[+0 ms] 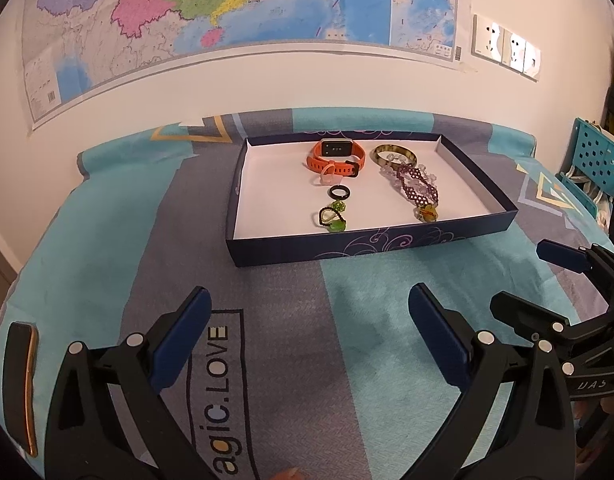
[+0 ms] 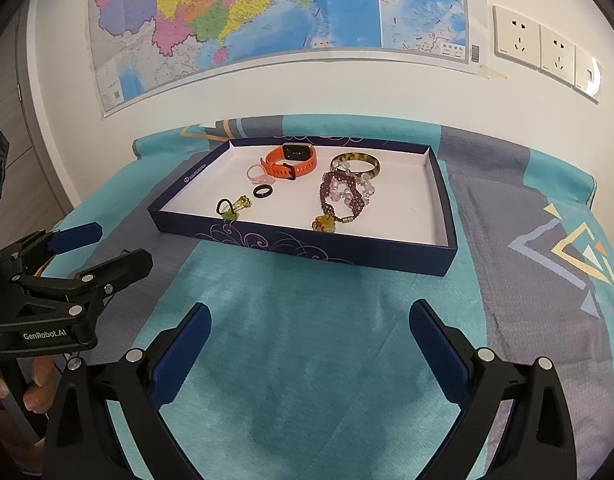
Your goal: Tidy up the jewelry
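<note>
Jewelry lies inside the shallow box (image 2: 307, 248) on the cloth-covered surface (image 2: 307, 360): orange watch (image 2: 291, 162), bangle (image 2: 357, 164), beaded bracelets (image 2: 343, 194), rings (image 2: 263, 191). Both the left gripper (image 1: 311, 332) and right gripper (image 2: 311, 344) are spread wide and empty, short of the box; the bracelets sit nearer the right one.

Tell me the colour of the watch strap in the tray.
Orange strap on the watch, with a dark buckle; clearest in the right wrist view.
</note>
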The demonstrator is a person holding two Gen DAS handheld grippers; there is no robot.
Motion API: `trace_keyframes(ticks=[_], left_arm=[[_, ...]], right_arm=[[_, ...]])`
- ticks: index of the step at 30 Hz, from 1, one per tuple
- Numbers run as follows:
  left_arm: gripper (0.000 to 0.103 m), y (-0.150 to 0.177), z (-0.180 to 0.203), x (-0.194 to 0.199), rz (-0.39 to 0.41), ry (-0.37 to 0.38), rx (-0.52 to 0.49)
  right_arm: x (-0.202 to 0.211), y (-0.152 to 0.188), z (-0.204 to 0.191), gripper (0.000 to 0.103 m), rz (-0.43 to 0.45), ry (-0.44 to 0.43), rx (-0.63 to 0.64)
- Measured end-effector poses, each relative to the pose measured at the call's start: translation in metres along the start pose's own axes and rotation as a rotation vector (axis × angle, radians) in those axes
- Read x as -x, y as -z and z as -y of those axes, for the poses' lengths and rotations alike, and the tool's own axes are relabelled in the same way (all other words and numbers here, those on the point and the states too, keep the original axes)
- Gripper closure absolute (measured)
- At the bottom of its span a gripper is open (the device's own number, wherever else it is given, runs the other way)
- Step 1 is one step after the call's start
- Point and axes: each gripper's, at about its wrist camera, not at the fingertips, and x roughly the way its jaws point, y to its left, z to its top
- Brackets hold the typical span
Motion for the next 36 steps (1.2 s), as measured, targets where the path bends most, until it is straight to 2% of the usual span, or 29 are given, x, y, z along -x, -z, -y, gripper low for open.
trace_keyframes(ticks=[36], left_arm=[[0.006,0.0052,0.0058,-0.0039,-0.013,0.008,-0.011]], right_arm=[[0.0008,0.0015,0.003,0.007,-0.002,0.007,-0.004]])
